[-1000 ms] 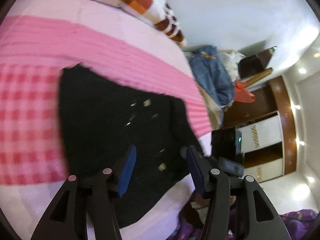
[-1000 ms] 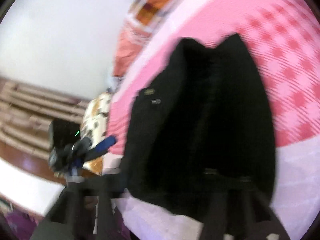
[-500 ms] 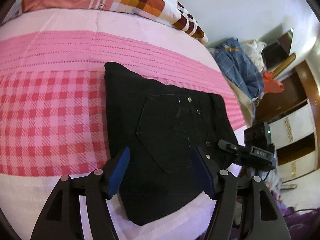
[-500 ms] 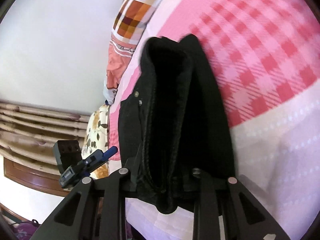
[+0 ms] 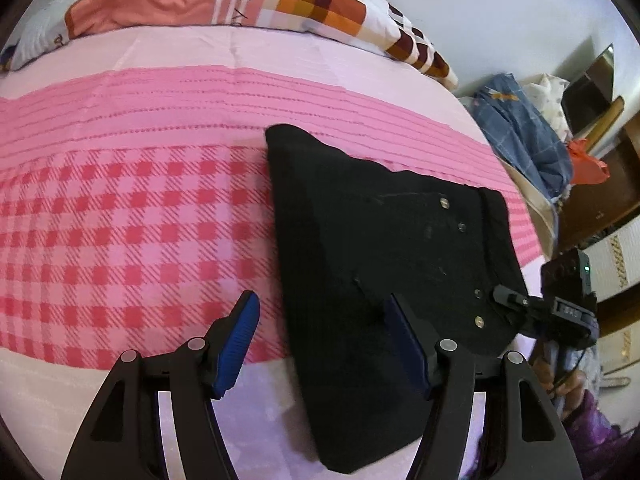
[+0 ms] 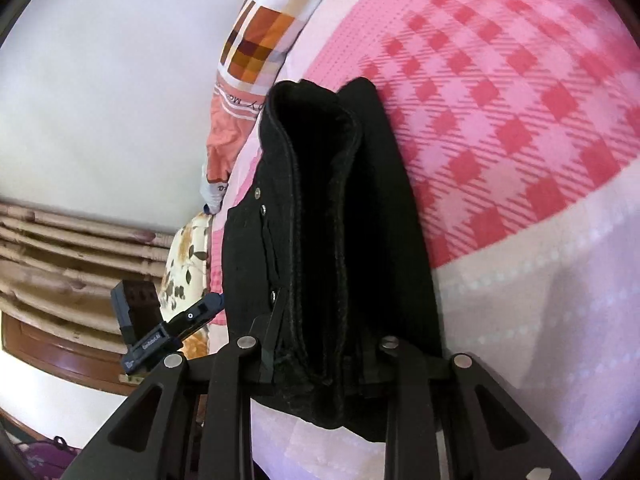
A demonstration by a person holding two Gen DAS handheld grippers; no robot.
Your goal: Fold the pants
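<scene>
- The black pants (image 5: 384, 264) lie on the bed (image 5: 120, 220), on its pink checked cover, already reduced to a compact, thick bundle with several layers stacked at the near edge (you can see them plainly from the right wrist view).
- To my eye the folding looks close to done: what seems left is one more fold at most, or just squaring and flattening the stack.
- The left claw (image 5: 320, 340) stands wide, holding nothing; one blue finger is over the checked cover, the other over the pants' edge.
- The right claw (image 6: 320, 364) is closed on the pants (image 6: 332, 240) at their near end, the layers pinched between its fingers.
- In the left view the bundle's long axis runs from the near edge of the bed away toward the pillow (image 5: 280, 0); the side with the rivets (image 5: 444, 201) faces the right claw's side.
- The far end is the narrower one in that view, though the fisheye may exaggerate it.
</scene>
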